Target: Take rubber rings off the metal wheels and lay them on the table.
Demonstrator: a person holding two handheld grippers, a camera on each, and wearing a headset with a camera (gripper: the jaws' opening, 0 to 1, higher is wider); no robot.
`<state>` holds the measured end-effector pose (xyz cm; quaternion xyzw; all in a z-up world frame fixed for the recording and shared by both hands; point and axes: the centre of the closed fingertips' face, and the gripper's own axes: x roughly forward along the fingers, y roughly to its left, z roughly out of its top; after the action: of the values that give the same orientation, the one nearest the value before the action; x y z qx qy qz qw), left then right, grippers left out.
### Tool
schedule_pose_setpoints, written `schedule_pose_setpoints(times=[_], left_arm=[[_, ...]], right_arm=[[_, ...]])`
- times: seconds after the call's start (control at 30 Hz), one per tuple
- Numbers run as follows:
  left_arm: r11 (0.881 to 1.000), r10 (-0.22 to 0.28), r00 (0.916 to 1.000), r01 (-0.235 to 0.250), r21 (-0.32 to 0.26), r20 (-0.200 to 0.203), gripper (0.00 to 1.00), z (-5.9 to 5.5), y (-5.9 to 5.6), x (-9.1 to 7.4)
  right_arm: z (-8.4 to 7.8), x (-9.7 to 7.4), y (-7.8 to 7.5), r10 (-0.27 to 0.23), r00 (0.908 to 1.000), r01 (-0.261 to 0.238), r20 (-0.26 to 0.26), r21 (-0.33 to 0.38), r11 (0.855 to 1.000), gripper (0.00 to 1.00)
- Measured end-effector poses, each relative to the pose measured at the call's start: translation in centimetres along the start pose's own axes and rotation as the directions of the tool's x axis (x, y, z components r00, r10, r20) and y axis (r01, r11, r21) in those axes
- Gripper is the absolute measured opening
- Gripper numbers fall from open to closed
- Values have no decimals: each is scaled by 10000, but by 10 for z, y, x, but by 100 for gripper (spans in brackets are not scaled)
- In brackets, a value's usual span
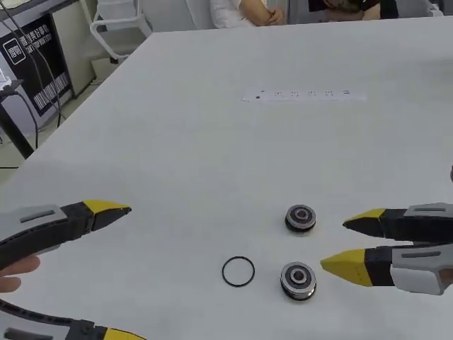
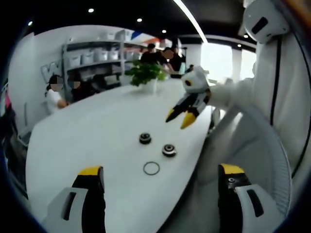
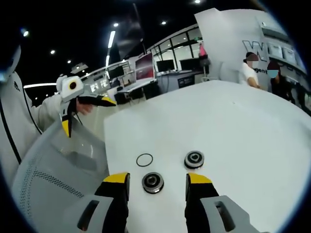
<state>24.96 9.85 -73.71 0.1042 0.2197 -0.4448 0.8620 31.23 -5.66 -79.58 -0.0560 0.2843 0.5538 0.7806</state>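
The white tabletop [image 1: 212, 156] carries everything, and the right gripper [image 1: 333, 244] is much the nearer tool. Its yellow-tipped fingers [image 3: 116, 180] stand apart with nothing between them, and they point at the wheels from the 3 o'clock side in the head view. The left gripper [image 1: 133, 273] hangs well apart at 9 o'clock, its fingers also spread wide and empty.

The near wheel [image 3: 152, 182] matters most. In the right gripper view it sits just ahead of the two fingertips, at 12 o'clock from them and centred in their gap. It lies flat with its axle hole facing up, so it has no long axis, and a straight push forward would likely bracket it. The far wheel [image 1: 301, 217] lies just beyond, at 12 o'clock from the near one in the head view. Both show dark rims, and I cannot tell which still wears rubber.

One loose ring [image 1: 238, 271] already lies flat on the tabletop, just beside the near wheel at its 9 o'clock.

A power strip [image 1: 304, 94] lies far off at 12 o'clock, its markings too small to read. A dark sign [image 1: 35, 64] at 10 o'clock shows a barcode and characters I cannot read.
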Motion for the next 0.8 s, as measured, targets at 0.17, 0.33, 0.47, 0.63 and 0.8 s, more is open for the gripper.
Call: schedule_pose_setpoints(times=[0.17,0.33,0.47,0.63,0.8], left_arm=[[9981,108,9999,-104,610,-67,97,14,3,7],[9949,-165,9995,192,995,-274,92,24,1,17],[9906,-541,9979,580,1237,-344,92,34,-3,28],[9811,-762,9955,849,1737,-560,89,43,-5,40],[9717,-957,9931,1081,2103,-682,85,51,-5,55]], right_arm=[[-11,0,-2,-113,9999,114,-5,256,9996,43],[-19,-1,-6,-235,9997,233,29,514,9984,42],[-28,0,-9,-292,9996,295,-45,803,9963,42],[-38,2,-8,-266,9995,279,-159,900,9955,41],[-39,6,-6,-131,9999,134,-35,995,9949,41]])
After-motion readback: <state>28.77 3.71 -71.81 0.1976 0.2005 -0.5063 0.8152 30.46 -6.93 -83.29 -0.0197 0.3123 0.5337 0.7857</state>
